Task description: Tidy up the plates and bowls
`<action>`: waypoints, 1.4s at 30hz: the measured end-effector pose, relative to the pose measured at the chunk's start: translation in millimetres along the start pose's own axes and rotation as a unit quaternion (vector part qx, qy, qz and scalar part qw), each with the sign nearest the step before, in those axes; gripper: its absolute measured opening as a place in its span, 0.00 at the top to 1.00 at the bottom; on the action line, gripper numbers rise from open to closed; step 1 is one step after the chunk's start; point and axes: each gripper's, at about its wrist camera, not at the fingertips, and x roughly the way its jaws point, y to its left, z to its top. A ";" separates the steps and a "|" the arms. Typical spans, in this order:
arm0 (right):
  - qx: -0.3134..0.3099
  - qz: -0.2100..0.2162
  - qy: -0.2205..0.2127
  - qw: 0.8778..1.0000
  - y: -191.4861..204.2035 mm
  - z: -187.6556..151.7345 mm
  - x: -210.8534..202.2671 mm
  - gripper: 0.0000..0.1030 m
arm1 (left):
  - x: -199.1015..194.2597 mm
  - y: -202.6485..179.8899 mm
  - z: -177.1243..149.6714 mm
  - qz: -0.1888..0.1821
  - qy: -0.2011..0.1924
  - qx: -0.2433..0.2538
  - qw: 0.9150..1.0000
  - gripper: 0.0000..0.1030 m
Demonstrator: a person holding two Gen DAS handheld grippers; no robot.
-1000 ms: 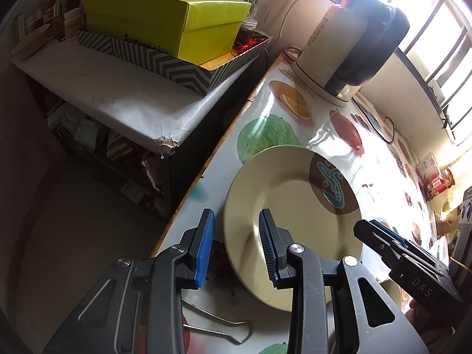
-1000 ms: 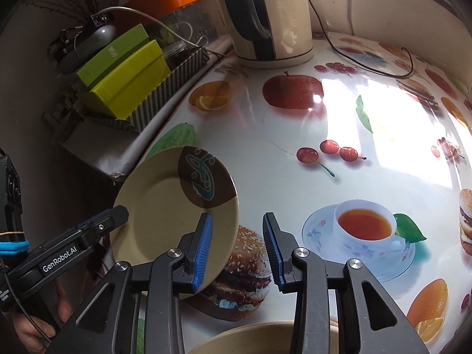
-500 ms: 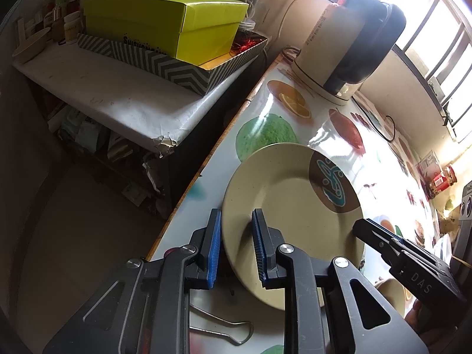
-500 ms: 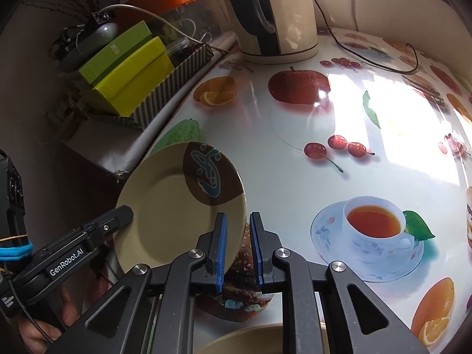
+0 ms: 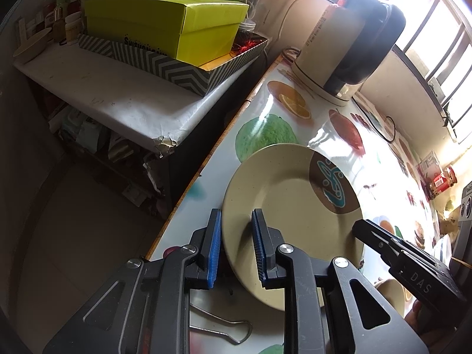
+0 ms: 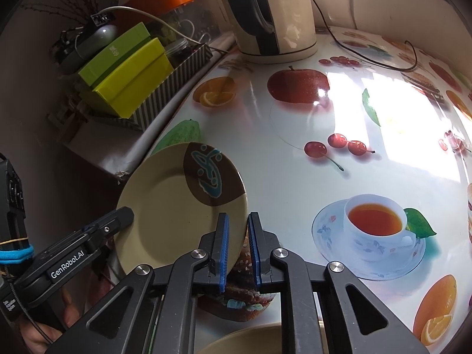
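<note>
A beige plate (image 5: 283,206) with a brown and teal patch is held tilted above the fruit-print table; it also shows in the right wrist view (image 6: 177,206). My left gripper (image 5: 236,244) is shut on the plate's near rim. My right gripper (image 6: 237,242) is shut on the plate's opposite rim. In the left wrist view the right gripper's black finger (image 5: 380,236) touches the plate's right edge. The rim of another beige dish (image 6: 250,339) shows at the bottom of the right wrist view, under my right gripper.
A cream and black kettle (image 6: 271,14) with its cord stands at the back of the table (image 6: 295,177). Green boxes (image 5: 183,29) in a striped tray sit on a lower side shelf left of the table edge. A binder clip (image 5: 224,327) lies under my left gripper.
Both grippers have closed from open onto the plate's rims. The plate has lifted and tilted off the table.
</note>
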 end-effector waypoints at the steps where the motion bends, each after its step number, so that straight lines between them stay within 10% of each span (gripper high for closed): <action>1: 0.001 0.000 0.000 1.000 -0.2 -0.1 -0.6 0.87 | -0.7 -0.2 -0.3 0.000 0.000 0.001 1.000 0.79; 42: 0.031 -0.006 -0.064 0.997 -37.0 -57.9 -121.3 0.87 | -69.7 -69.6 -55.2 -0.044 -0.029 0.058 0.997 0.79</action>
